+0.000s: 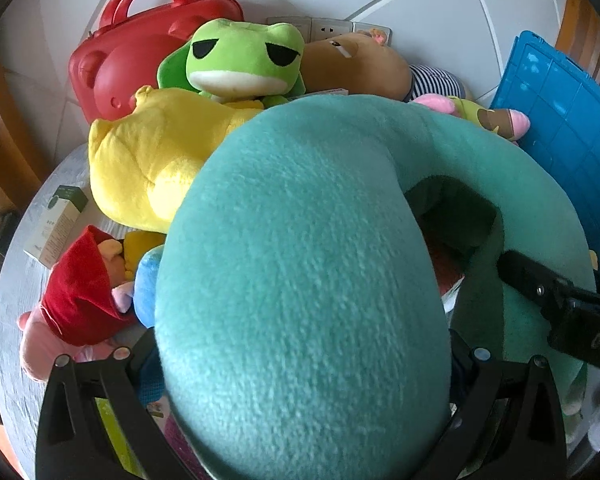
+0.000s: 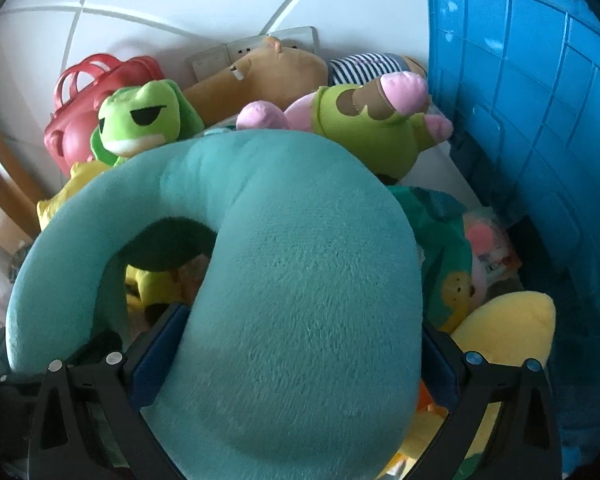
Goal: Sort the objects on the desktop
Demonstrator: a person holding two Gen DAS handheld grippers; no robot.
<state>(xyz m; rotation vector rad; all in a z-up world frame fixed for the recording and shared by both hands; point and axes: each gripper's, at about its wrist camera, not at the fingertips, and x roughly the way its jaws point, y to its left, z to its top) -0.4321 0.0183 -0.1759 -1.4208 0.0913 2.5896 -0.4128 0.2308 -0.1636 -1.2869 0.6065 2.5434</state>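
A teal U-shaped neck pillow (image 1: 300, 248) fills both views. My left gripper (image 1: 300, 364) is shut on one fat end of it, fingers pressed against both sides. My right gripper (image 2: 296, 344) is shut on the other end (image 2: 300, 280), blue pads squeezing the plush. In the left wrist view the right gripper (image 1: 560, 300) shows as a black bar against the pillow's far arm. The pillow hangs over a pile of plush toys: a green frog (image 1: 240, 60), a yellow toy (image 1: 152, 160), a brown doll (image 1: 360, 64), and a green-and-pink toy (image 2: 372, 116).
A blue plastic crate (image 2: 540, 120) stands at the right, holding more toys and a pale yellow plush (image 2: 504, 328). A red plastic case (image 1: 120, 64) leans on the white wall at the back left. A small green-and-white box (image 1: 58, 224) and a red-hooded pink doll (image 1: 76, 300) lie on the grey table.
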